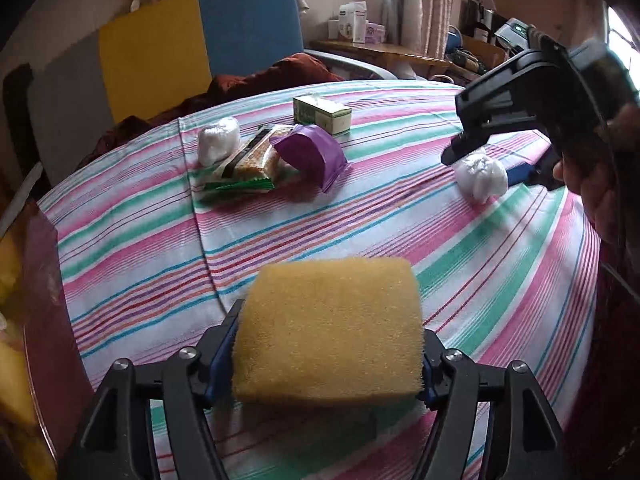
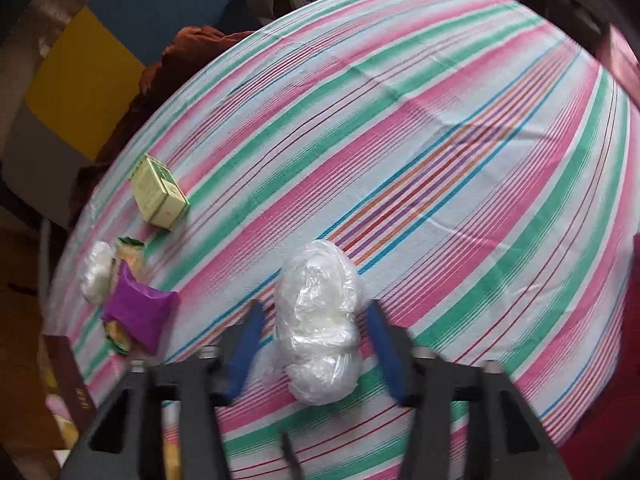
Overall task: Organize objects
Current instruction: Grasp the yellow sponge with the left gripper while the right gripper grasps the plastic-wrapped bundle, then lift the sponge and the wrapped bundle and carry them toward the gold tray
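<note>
Striped tablecloth (image 1: 320,220) underneath. Yellow sponge (image 1: 328,300) clamped in left gripper (image 1: 330,340), left view only. Right gripper (image 2: 314,308) straddling plastic bundle (image 2: 316,360), pads off it.

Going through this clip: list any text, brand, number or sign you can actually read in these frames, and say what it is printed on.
None can be read.
Green and cream box: printing too small and blurred.
Snack packet: markings unreadable.
Purple packet: no text visible.
Boxes on the far shelf: print too small.
Dark red book: light marks on the spine, too blurred.
</note>
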`<action>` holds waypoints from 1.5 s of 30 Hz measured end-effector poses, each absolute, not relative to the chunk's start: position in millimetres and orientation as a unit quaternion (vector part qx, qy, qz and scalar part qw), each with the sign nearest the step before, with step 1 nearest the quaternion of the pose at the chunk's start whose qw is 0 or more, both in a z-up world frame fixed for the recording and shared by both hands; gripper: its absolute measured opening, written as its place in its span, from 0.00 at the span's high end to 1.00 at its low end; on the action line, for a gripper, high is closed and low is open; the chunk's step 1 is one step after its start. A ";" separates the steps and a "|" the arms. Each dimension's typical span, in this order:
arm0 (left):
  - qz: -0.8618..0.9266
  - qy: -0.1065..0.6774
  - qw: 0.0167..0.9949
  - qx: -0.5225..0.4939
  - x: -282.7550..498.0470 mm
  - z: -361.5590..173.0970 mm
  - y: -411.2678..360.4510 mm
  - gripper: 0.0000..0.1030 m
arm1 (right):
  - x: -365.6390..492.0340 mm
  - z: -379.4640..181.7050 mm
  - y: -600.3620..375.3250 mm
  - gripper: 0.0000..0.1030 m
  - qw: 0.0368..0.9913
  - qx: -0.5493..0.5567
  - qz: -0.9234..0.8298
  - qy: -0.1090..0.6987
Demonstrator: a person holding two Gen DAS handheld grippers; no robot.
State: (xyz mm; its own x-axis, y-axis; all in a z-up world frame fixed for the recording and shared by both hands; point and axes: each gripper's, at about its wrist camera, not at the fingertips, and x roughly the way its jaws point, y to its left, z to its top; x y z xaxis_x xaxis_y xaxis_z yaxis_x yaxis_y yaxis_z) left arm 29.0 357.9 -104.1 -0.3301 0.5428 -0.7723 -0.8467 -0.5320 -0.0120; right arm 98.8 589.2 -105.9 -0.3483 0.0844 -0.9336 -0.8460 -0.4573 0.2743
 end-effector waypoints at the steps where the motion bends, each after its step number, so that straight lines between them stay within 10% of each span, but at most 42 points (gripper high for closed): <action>1: 0.790 0.199 0.441 -0.377 28.6 -105.5 356.5 0.31 | 97.5 -105.8 588.0 0.63 0.327 -0.472 0.714 0.399; 45: 0.799 0.192 0.434 -0.369 37.3 -93.4 340.2 0.42 | 68.5 -67.9 539.7 0.64 0.197 -0.449 0.815 0.308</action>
